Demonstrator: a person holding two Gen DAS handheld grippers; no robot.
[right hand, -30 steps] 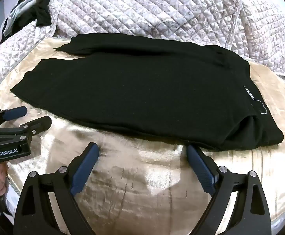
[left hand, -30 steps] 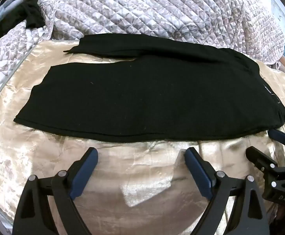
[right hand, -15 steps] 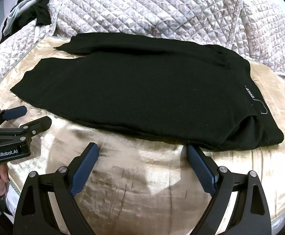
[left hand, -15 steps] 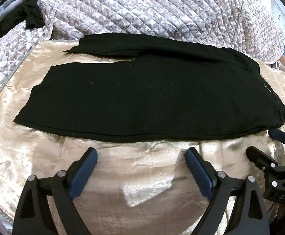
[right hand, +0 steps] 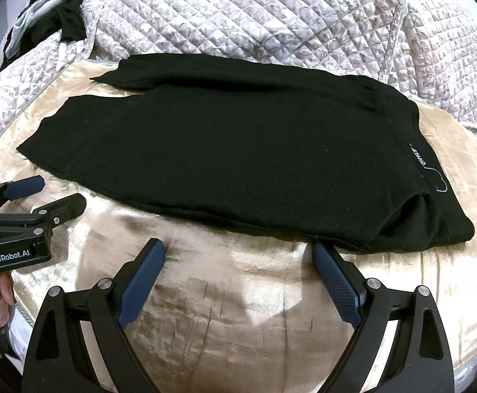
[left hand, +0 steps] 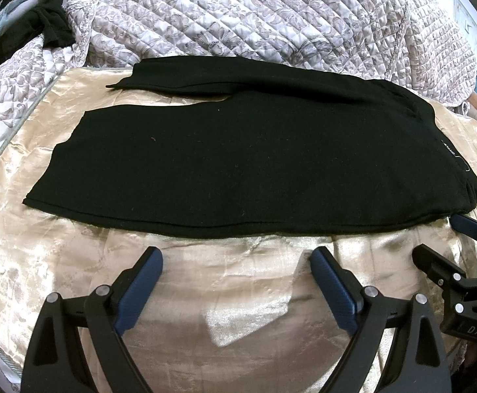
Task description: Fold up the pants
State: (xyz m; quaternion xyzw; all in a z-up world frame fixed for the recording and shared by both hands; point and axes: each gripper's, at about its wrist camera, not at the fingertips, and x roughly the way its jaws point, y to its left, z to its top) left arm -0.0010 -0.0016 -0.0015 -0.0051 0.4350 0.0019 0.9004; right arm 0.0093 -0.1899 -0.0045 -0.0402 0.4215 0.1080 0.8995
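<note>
Since the earlier frames almost nothing has moved: both grippers have stayed in their places, near the front edge of the pants. The left gripper point(left hand: 235, 262) and the right gripper point(right hand: 238, 255) have their jaws wide apart and hold nothing. The black pants point(left hand: 238, 163) lie flat on the golden satin sheet point(left hand: 173, 294), waistband to the right, with the quilted blanket point(left hand: 271, 16) behind.
</note>
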